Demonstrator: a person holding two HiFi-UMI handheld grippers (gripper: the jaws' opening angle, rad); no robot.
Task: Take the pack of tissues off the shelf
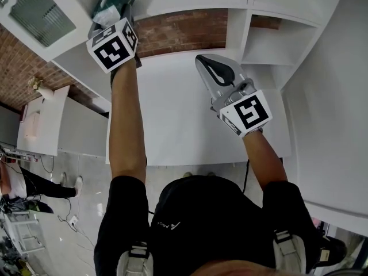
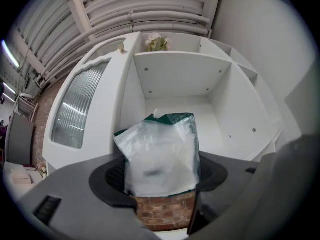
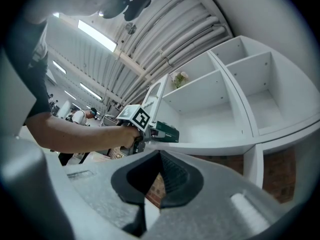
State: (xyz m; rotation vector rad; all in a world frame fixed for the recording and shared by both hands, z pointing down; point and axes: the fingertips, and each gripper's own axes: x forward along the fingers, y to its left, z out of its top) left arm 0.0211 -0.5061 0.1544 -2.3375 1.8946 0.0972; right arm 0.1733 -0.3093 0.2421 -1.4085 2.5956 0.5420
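The pack of tissues (image 2: 160,154), clear plastic over white with a dark green end, stands at the front lip of a white shelf compartment (image 2: 175,106). My left gripper (image 2: 160,174) is raised to it with a jaw against each side, shut on the pack. In the head view the left gripper (image 1: 115,2) reaches up to the shelf with the pack (image 1: 106,15) in its jaws. The right gripper view shows the pack (image 3: 166,132) sticking out beyond the left gripper (image 3: 147,136) over the shelf edge. My right gripper (image 1: 208,68) hangs lower, shut and holding nothing.
The white shelf unit (image 3: 235,99) has several bare compartments. Beside the pack's compartment is a ribbed glass door (image 2: 75,109), and flowers (image 2: 156,43) stand on top. A brick wall (image 1: 184,32) runs behind a white table (image 1: 190,119). People stand far back (image 3: 80,116).
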